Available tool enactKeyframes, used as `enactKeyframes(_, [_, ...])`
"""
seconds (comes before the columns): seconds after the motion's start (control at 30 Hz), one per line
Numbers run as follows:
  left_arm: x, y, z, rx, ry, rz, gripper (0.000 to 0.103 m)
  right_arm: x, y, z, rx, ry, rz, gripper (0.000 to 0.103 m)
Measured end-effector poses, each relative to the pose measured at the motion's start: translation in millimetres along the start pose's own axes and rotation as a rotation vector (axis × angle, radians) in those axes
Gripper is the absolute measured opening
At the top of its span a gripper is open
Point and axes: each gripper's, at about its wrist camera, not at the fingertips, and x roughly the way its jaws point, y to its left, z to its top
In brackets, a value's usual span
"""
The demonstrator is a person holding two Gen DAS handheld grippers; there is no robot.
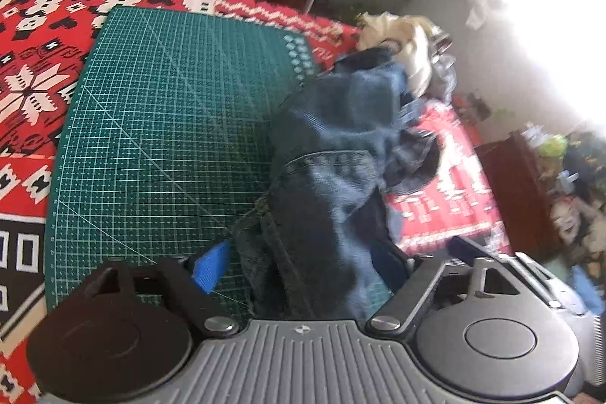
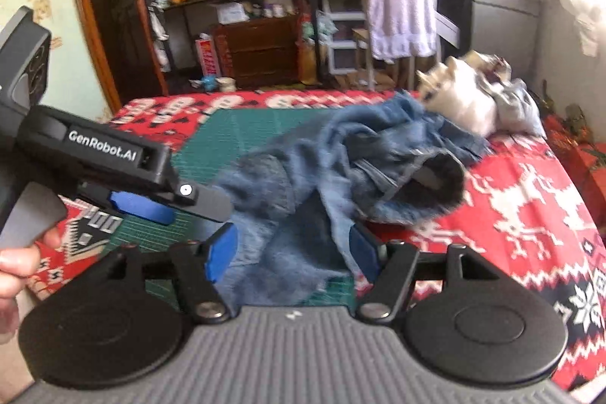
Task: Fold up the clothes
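Here, crumpled jeans (image 2: 341,169) run 12 to 1 o'clock from right gripper (image 2: 295,252), nearer; 2 grippers spread; left gripper (image 1: 299,264) too.

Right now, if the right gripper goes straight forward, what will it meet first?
Probably the crumpled denim garment: it already lies between the right gripper's open jaws and bunches up ahead. Depth is blurred.

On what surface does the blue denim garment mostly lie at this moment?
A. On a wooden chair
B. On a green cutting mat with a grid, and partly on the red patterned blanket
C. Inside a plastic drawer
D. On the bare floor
B: the denim garment lies crumpled across the right edge of the green cutting mat, spilling onto the red patterned blanket.
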Motion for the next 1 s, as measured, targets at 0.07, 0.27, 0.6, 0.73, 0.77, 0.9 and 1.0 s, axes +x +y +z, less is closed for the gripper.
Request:
enactKeyframes(0.07, [5,3,1,-0.005,0.006,0.007,0.043,5,-9,-2,0.036,0.022,-0.020,0.070])
enactKeyframes(0.27, [15,13,2,-0.022,0.016,0.028,0.015,24,-22,-14,0.109,0.081,-0.012,0.070])
enactKeyframes(0.6, [-7,56,-17,-0.153,-0.003,0.014,0.015,41,-15,-13,0.148,0.126,0.027,0.069])
enactKeyframes(0.73, [-16,64,-23,-0.165,-0.016,0.025,0.014,51,-13,-17,0.175,0.171,0.037,0.069])
enactKeyframes(0.77, [-19,66,-24,-0.164,-0.020,0.029,0.013,53,-12,-18,0.178,0.179,0.039,0.069])
enactKeyframes(0.9, [-21,71,-25,-0.169,-0.020,0.034,0.012,53,-10,-19,0.181,0.162,0.026,0.069])
enactKeyframes(1.0, [-20,67,-23,-0.163,-0.017,0.026,0.012,53,-16,-16,0.197,0.151,0.001,0.069])
